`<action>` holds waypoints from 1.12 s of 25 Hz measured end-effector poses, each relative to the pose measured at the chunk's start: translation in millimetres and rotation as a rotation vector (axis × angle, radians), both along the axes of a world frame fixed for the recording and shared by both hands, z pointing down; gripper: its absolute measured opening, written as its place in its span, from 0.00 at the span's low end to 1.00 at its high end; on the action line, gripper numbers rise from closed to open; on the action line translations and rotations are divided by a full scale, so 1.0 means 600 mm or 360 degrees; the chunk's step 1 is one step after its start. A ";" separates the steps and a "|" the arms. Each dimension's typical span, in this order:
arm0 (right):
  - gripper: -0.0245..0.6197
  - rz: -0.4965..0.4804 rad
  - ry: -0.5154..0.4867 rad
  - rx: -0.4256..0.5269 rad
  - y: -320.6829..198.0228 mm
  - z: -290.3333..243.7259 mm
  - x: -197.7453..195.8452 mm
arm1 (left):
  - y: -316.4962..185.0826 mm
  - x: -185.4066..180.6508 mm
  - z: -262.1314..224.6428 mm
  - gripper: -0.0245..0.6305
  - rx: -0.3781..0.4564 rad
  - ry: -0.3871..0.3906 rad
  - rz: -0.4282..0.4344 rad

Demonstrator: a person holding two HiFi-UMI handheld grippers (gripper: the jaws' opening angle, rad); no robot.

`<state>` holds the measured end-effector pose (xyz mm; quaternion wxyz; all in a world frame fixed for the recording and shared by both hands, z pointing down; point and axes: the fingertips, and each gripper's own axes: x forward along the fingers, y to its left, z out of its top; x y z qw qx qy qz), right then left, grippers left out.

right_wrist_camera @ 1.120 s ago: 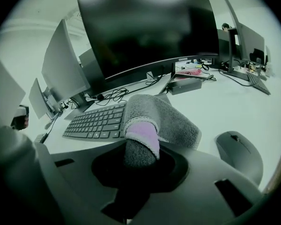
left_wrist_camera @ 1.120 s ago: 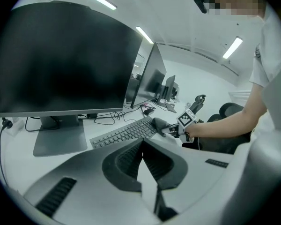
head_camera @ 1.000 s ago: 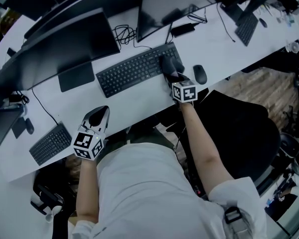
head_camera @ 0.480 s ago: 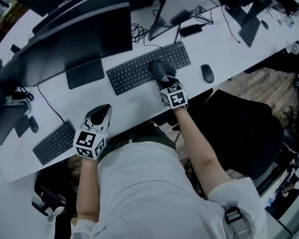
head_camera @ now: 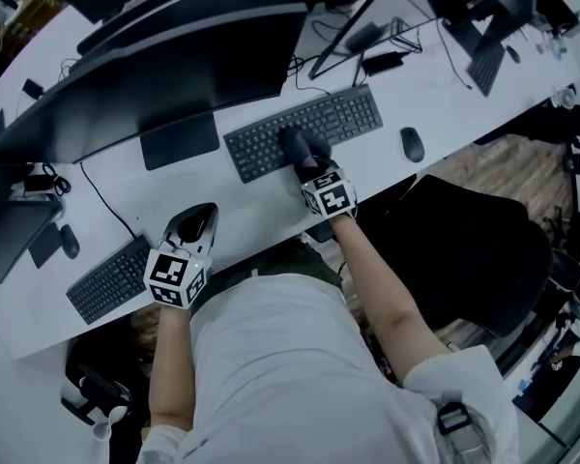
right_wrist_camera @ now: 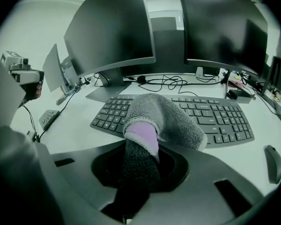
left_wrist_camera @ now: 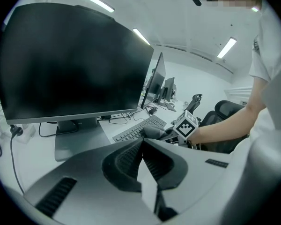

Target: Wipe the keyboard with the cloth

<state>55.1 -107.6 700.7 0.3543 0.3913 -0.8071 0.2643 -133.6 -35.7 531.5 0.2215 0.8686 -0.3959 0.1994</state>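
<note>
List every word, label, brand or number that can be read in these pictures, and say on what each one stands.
No text can be read.
Keyboard: key letters too small and blurred to read.
Marker cubes: only black-and-white square patterns, no letters.
Monitors: screens dark, no brand visible.
Cloth: no print visible.

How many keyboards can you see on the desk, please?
3: the centre keyboard under the cloth, a small keyboard near left, a third keyboard far right. Monitors may hide more.
</note>
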 end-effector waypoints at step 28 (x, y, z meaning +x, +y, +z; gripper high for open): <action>0.18 -0.0344 -0.0132 -0.0072 0.106 -0.051 -0.259 | -0.013 -0.056 0.004 0.04 0.0021 0.0114 0.0164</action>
